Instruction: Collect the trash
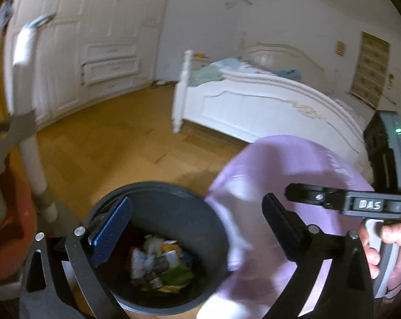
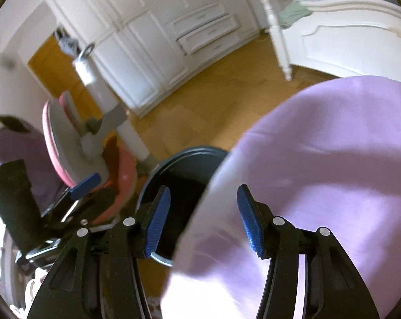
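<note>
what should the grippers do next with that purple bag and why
Probably close the right gripper on the purple bag edge lying between its open fingers: neither gripper grips it, the left gripper gapes, and the bin beneath holds trash.

The lilac bag (image 1: 275, 186) hides the right side of the bin (image 1: 157, 194) and runs past the lower edge. Bin trash (image 1: 160, 265) is too blurred to identify. The bed (image 1: 267, 106) is cut off at right.

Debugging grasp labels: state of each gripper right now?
Left gripper: open, holding nothing, over the trash bin.
Right gripper: open, purple bag edge between pads, not pinched.
</note>
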The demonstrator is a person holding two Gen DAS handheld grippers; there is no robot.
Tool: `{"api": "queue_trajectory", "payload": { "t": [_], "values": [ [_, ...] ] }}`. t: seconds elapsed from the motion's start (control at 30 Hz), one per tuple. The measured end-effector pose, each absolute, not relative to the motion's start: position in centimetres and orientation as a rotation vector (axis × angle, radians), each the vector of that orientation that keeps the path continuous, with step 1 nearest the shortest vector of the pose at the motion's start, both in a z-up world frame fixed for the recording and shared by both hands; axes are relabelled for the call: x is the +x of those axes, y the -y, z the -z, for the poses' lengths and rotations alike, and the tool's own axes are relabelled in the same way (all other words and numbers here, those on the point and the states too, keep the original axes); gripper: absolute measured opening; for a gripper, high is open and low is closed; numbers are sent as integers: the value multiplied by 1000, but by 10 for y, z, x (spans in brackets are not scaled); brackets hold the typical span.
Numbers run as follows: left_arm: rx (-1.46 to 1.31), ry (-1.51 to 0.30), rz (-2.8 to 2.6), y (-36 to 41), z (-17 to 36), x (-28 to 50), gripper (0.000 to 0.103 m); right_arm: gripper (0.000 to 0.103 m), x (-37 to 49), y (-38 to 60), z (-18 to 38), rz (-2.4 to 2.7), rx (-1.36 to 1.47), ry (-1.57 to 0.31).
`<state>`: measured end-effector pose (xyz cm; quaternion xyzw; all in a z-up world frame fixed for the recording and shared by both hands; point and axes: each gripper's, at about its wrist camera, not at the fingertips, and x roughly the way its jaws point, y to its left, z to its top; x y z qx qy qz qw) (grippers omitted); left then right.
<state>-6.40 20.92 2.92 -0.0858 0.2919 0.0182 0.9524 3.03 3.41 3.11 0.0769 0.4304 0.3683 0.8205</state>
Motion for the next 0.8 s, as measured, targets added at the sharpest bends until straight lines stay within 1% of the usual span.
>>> {"api": "queue_trajectory", "payload": {
  "t": [0.13,0.17,0.23,0.37,0.4,0.43,0.53,0.6,0.8],
  "values": [
    [-126,-573,47,-153,-45,-56,97,53,30,29,-39,-689,201,-858],
    [-115,-566,66,-140,-47,-54,97,64,27,42,-40,-662,202,-841],
    [-94,-552,99,-111,-52,-50,97,80,23,71,-44,-600,208,-791],
    [-96,-534,118,-71,-51,-41,97,81,15,129,-47,-460,159,-716],
    [-108,-532,129,-59,-49,-37,97,84,12,141,-47,-423,142,-699],
    [-116,-531,130,-53,-48,-34,98,90,11,152,-47,-384,123,-679],
    [-114,-523,97,-28,-44,-25,98,91,1,191,-46,-250,65,-620],
    [-80,-489,88,-8,-42,-22,98,97,-6,217,-44,-150,43,-571],
    [6,-444,115,29,-30,-16,98,98,-33,259,-38,50,79,-351]
  ]
}}
